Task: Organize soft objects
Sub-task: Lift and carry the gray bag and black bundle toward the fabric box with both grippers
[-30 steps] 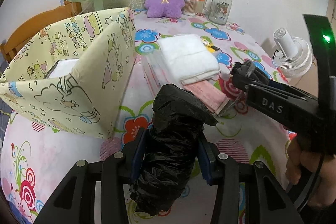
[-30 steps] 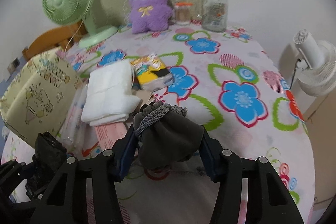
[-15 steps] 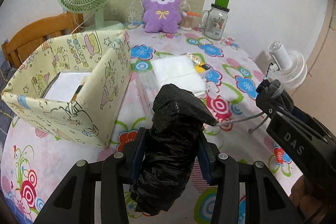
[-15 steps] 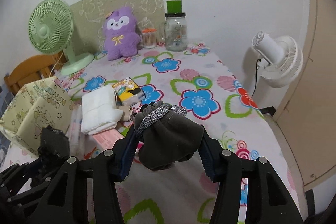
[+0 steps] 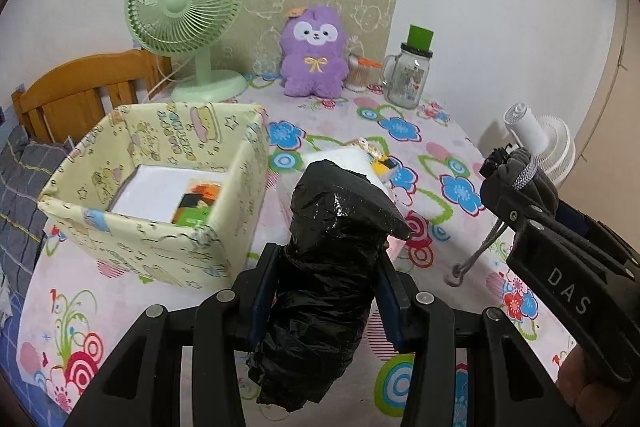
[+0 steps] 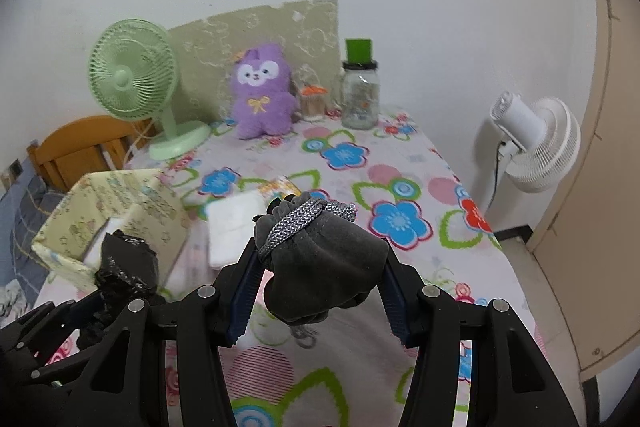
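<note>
Flowered counter [image 5: 344, 115] under white wall. Left gripper [image 5: 326, 291], bottom centre of left view: fingers clamped on black plastic bag roll [image 5: 332, 267], right of yellow storage box [image 5: 160, 187]. Right gripper [image 6: 316, 275], bottom centre of right view: fingers squeezing grey drawstring pouch [image 6: 320, 259].

Two fisheye wrist views look down and forward along their own jaws, close above the floral desk [image 5: 332, 115]. Both share the purple plush [image 5: 313, 53], green fan [image 6: 132, 75] and yellow box [image 5: 168, 187].

A green desk fan [image 5: 185, 11] stands beside a glass jar [image 5: 409, 76] near the wall.
</note>
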The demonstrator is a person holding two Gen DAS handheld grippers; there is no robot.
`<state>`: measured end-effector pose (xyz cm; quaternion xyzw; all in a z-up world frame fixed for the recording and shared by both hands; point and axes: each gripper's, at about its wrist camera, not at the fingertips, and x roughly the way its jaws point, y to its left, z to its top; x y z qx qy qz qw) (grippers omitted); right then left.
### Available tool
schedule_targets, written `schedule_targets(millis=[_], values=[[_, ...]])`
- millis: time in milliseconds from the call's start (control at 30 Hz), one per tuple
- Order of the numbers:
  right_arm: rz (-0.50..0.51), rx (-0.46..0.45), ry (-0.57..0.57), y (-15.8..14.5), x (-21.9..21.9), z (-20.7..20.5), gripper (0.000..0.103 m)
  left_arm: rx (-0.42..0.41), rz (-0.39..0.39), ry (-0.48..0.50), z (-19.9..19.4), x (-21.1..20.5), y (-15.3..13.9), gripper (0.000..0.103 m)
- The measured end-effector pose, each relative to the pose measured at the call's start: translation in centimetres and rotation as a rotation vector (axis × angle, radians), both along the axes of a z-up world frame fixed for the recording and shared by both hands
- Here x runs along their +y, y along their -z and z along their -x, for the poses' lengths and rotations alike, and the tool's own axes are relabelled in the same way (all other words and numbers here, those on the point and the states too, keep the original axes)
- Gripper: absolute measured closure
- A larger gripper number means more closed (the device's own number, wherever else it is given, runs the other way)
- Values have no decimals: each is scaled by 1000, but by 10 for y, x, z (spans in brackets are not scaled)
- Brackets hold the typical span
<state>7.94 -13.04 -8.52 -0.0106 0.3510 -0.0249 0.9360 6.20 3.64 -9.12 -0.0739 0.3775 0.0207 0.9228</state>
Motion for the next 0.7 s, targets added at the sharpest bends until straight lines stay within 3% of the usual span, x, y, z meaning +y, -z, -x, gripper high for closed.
schedule_targets(millis=[700], values=[[13,-76,-160,-35,80,-6,45,-87,-14,-103,17,64,-33,56]])
